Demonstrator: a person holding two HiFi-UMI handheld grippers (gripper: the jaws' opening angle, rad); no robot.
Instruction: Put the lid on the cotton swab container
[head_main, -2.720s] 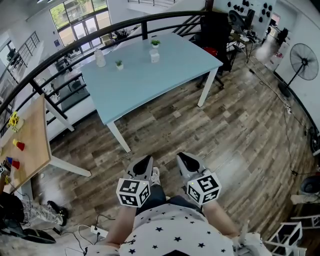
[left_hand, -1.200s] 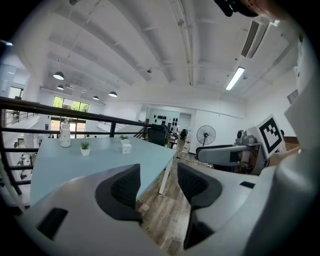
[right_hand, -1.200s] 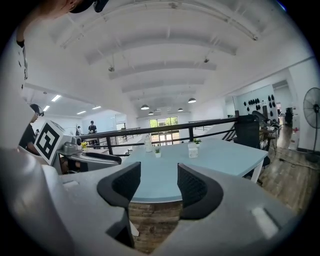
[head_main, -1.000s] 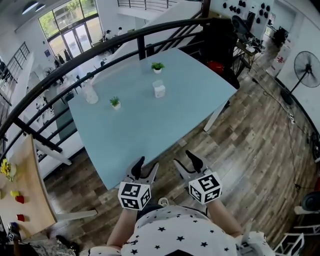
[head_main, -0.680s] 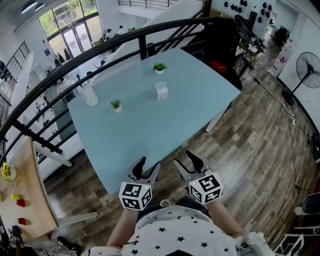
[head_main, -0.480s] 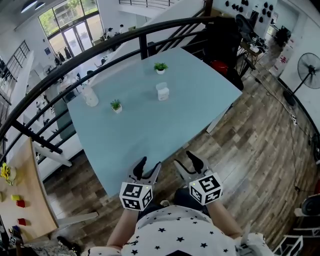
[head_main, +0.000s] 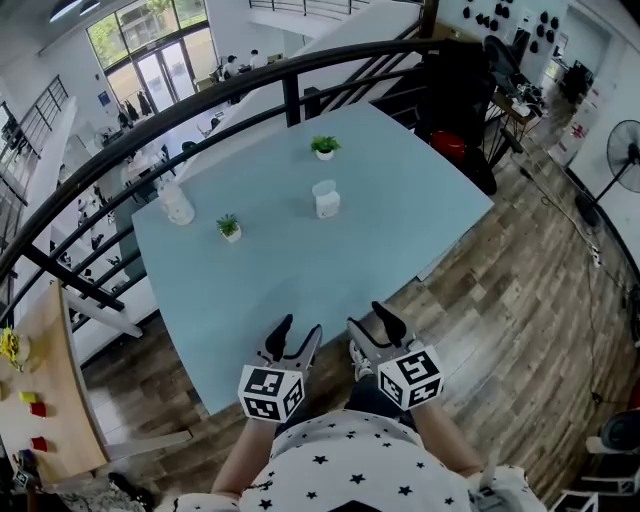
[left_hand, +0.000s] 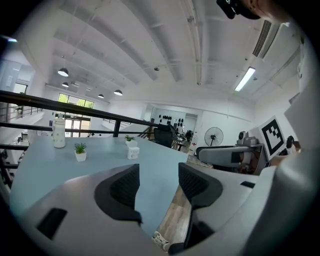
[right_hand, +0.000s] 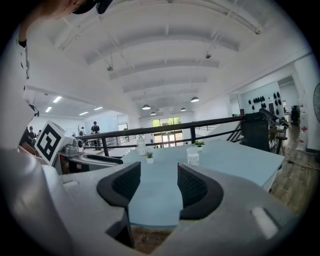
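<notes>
Mezzanine workspace: wood-plank floor (head_main: 510, 300), black railing (head_main: 200, 95) running behind a light-blue table (head_main: 280, 280) that fills mid-frame. On the table's far half stand a white bottle (head_main: 177, 203) at far left, a potted plant (head_main: 229, 226) beside it, a second plant (head_main: 324, 147) at the far edge, and the cotton swab container (head_main: 326, 199), upright, right of centre. The lid (head_main: 323, 187) seems to be the pale ring at its top; it is too small to tell whether it is seated or lying askew. Left gripper (head_main: 297, 332) and right gripper (head_main: 370, 325) sit side by side at the near table edge, both with jaws spread and only bare tabletop between them, so nothing is held. Judged step: the approach. To do it well, come close enough to sort lid from body first, then steady the container with one gripper and bring the lid down level with the other. The container lies well ahead of both grippers, far across the table. It sits slightly right of the right gripper's line, further right of the left's.
</notes>
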